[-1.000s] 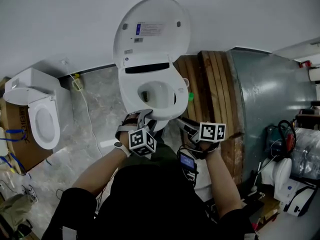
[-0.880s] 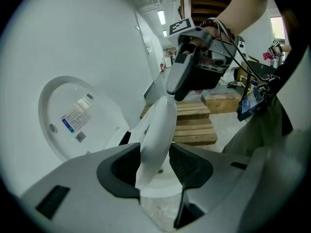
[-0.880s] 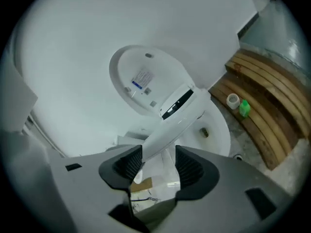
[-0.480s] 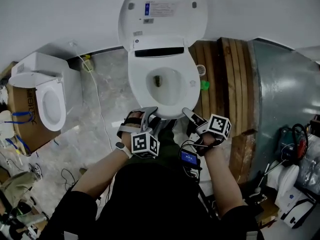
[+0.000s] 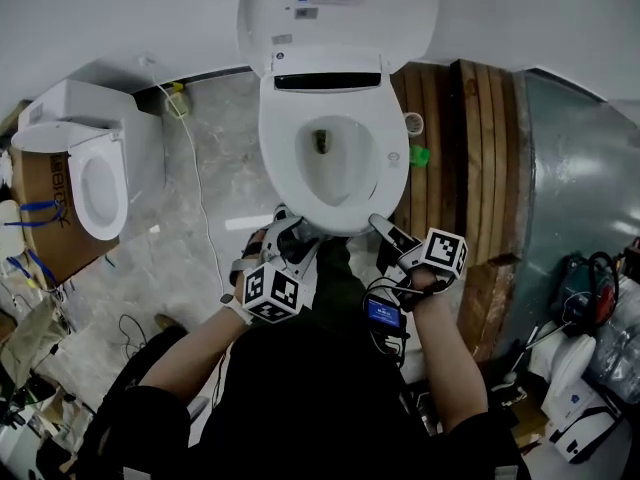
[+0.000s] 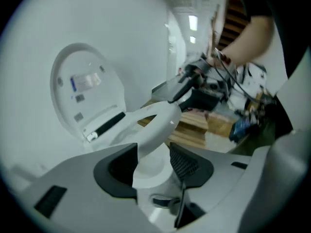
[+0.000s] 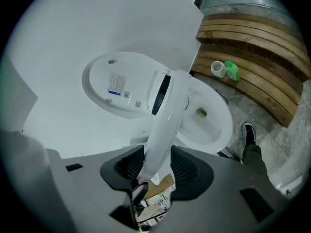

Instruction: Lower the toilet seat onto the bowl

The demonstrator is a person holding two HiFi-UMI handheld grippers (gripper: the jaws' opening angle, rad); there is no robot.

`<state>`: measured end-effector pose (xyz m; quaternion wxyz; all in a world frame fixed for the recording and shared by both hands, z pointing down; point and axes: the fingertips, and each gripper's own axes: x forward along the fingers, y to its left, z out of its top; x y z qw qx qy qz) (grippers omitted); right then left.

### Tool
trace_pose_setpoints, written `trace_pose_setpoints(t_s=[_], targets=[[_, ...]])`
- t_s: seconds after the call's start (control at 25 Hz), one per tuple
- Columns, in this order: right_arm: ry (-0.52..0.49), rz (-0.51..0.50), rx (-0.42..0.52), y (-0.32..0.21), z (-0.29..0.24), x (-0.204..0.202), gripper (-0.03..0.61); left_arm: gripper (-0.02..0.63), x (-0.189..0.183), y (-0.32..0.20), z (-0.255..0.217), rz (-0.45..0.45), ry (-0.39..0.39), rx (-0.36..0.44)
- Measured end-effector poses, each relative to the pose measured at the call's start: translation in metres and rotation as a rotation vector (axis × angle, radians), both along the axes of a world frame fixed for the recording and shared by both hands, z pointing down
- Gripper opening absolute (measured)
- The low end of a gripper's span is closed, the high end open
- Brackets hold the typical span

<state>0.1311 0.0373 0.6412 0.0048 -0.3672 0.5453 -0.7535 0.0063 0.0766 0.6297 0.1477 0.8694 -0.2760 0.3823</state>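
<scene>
White toilet seat, brown wooden boards, grey marbled floor, small green item

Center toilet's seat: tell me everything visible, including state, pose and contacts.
The toilet seat is a glossy white oval ring that looks like plastic, hinged at the back below the raised lid. It is partway down, tilted above the bowl, and appears edge-on in the right gripper view. Its front rim sits between the pads of the left gripper, whose jaws have just opened slightly, and the right gripper, whose jaws have just closed further.
</scene>
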Motion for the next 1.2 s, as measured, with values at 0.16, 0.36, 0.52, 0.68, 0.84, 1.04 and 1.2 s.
trace_pose_setpoints(t_s=[0.16,0.36,0.52,0.68,0.84,1.04,1.2], targets=[[-0.007,-0.021,-0.010,0.009,0.012,0.002,0.190,0.199,-0.006,0.008,0.005,-0.319,0.380,-0.396],[-0.018,-0.054,0.020,0.018,0.032,0.001,0.186,0.199,-0.024,0.001,0.035,-0.680,0.618,-0.674],[-0.016,-0.079,0.003,0.029,0.054,0.003,0.183,0.199,-0.035,-0.005,0.063,-0.932,0.761,-0.824],[-0.058,-0.099,-0.017,0.037,0.072,0.001,0.179,0.199,-0.032,0.001,0.091,-0.984,0.750,-0.873],[-0.068,-0.152,-0.012,0.042,0.091,0.002,0.179,0.190,-0.020,0.008,0.112,-0.988,0.749,-0.941],[-0.060,-0.186,-0.040,0.054,0.116,0.003,0.179,0.187,-0.018,0.017,0.136,-0.999,0.722,-0.951],[-0.054,-0.190,-0.076,0.063,0.139,0.006,0.178,0.186,-0.016,0.024,0.157,-0.993,0.696,-0.960]])
